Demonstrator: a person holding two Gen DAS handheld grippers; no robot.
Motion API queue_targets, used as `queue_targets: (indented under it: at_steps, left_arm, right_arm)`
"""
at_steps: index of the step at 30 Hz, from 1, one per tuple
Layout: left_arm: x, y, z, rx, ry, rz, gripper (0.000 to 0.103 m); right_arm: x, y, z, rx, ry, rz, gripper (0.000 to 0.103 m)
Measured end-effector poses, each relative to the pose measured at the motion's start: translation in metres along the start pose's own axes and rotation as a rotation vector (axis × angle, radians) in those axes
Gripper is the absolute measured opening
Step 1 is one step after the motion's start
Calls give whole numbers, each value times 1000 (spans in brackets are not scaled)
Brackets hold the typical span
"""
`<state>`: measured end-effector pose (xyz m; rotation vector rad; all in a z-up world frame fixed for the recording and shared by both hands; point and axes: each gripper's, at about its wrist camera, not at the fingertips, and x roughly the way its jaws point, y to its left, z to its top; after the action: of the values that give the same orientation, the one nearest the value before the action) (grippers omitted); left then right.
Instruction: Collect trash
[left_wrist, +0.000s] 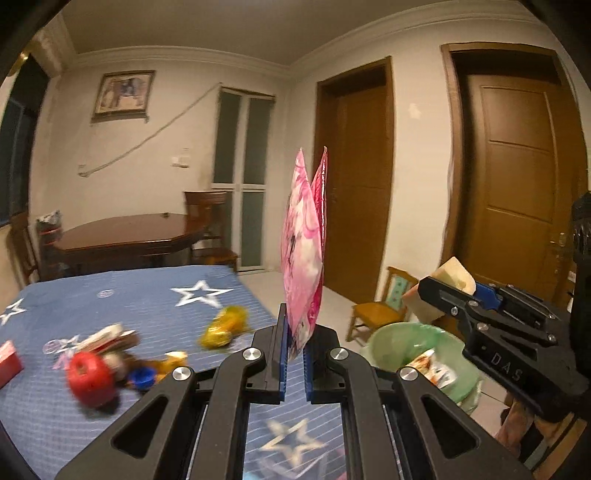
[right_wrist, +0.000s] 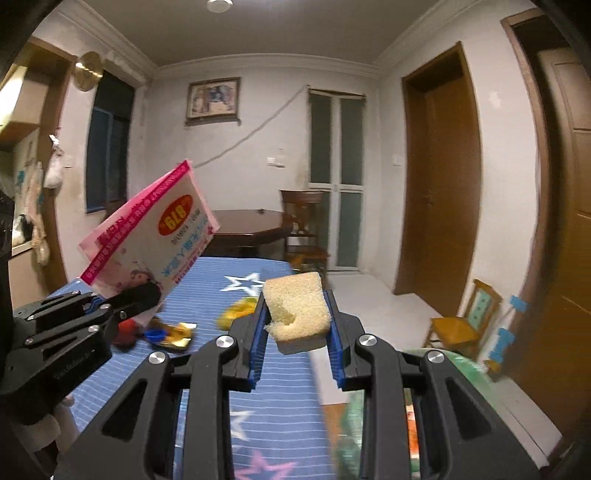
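Pink packet (left_wrist: 301, 251): my left tool (left_wrist: 295, 350) is clamped on its lower edge; it stands upright above the bed's right edge.
Sponge (right_wrist: 298, 312): pinched between the blue pads of my right tool (right_wrist: 297, 334), held over that same edge.
Green bin (left_wrist: 406, 339): on the floor just beside the bed, wrappers already inside.
Bed (left_wrist: 155, 295): blue starred sheet; I see a red apple (left_wrist: 90, 373), a blue cap (left_wrist: 142, 378) and a yellow wrapper (left_wrist: 223, 326) lying near the middle, blurred.
Small wooden chair (left_wrist: 384, 306): beyond the bin, near the door.
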<state>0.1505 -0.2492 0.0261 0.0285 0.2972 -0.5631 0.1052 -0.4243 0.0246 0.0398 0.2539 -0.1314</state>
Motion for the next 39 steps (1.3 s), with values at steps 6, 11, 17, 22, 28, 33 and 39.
queue_targets:
  at_steps: [6,11,17,22,28,33,39]
  left_arm:
    - [57,-48,2,35,63,-108,8]
    - [107,-81,-3,53,145,-178,8]
    - [177,-107,-30,43,317,-249,8]
    - [222,-124,-54,50,426,-280,8]
    - [254,-142,-76,67,498,-303,8]
    - [271,-155,-89,79,514,-305,8]
    - [281,-161,-96,84,523,-299,8]
  right_arm:
    - [15,-64,-1,48,89,-71,27]
    - [33,-109,-14,107,184,-89,27]
    - [62,-156,-39,198,336,-67,27]
    - [82,-174,-61,229,428,-59,27]
    - [93,-183,-79,251,485,-51,27]
    - [95,-191,-86,258,500,-57,27]
    - [95,-199,-86,261,503,-58,27]
